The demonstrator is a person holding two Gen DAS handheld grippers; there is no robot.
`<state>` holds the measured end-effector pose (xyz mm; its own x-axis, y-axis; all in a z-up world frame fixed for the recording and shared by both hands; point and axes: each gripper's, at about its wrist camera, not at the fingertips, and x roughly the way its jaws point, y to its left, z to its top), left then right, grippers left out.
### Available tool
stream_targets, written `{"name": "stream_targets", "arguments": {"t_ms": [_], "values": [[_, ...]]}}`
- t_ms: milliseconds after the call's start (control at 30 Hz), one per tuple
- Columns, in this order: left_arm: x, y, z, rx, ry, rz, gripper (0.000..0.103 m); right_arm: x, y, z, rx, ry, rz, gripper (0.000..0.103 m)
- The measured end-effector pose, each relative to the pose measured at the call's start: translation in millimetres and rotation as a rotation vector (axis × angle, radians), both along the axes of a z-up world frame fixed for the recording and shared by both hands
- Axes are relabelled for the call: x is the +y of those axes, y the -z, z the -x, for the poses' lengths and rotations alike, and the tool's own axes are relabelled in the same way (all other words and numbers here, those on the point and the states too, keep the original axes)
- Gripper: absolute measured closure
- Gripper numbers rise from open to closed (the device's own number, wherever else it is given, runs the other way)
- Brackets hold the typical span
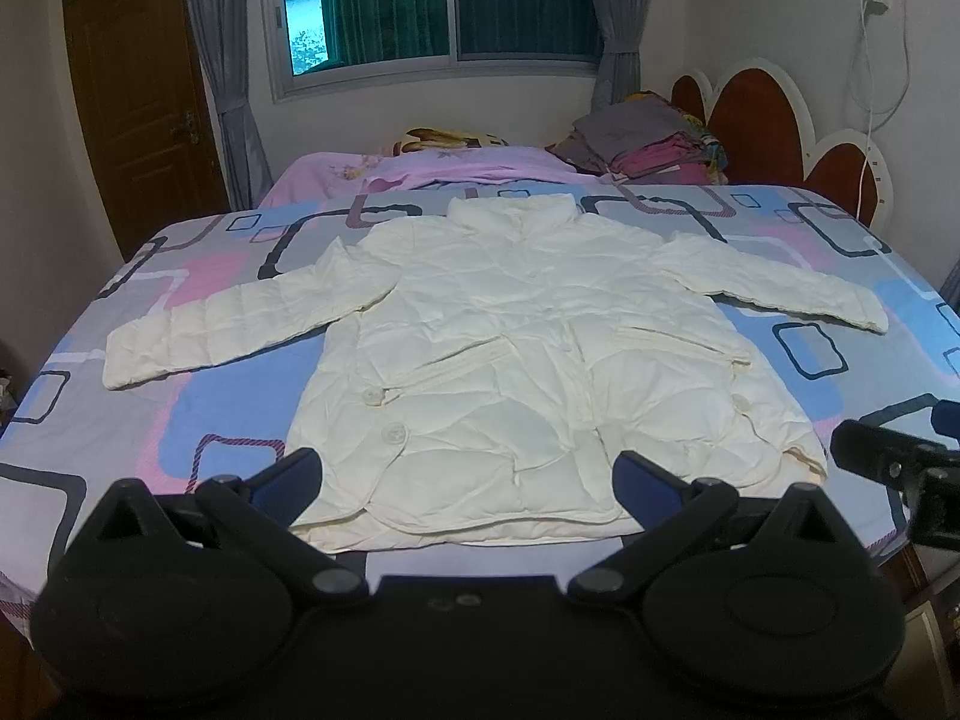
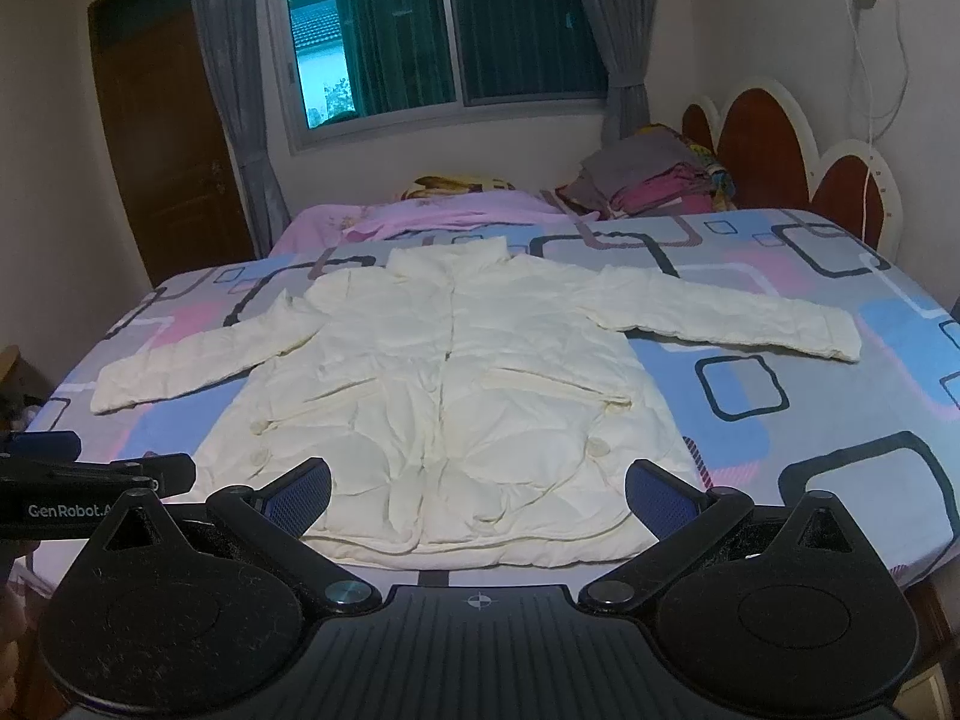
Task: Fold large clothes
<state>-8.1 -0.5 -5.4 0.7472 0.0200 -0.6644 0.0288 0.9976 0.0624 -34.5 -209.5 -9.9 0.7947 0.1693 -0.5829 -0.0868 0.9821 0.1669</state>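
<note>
Cream quilted puffer jacket spread flat, front up, on patterned bedsheet; collar far, hem nearest. Long axis runs away from both grippers. Left gripper and right gripper held wide, empty, just short of hem. Left sleeve nearer left gripper, right sleeve nearer right.

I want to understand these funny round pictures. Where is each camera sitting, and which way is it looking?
Left wrist: sits on the left gripper by the bed's near edge, facing the white jacket and window; its open fingers show, and the right gripper peeks in.
Right wrist: sits on the right gripper, facing the same way; its open fingers show, the left gripper at left.
Shared: jacket, bed, window, folded clothes pile.
</note>
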Motion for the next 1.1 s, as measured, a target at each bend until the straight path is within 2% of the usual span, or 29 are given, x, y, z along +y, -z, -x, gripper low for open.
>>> {"name": "stream_targets", "arguments": {"t_ms": [1100], "values": [[11.5,8.5,-16.8,0.004,-0.022,0.026,0.000,6.5,-1.4,-9.6,0.003,-0.005,0.026,0.000]]}}
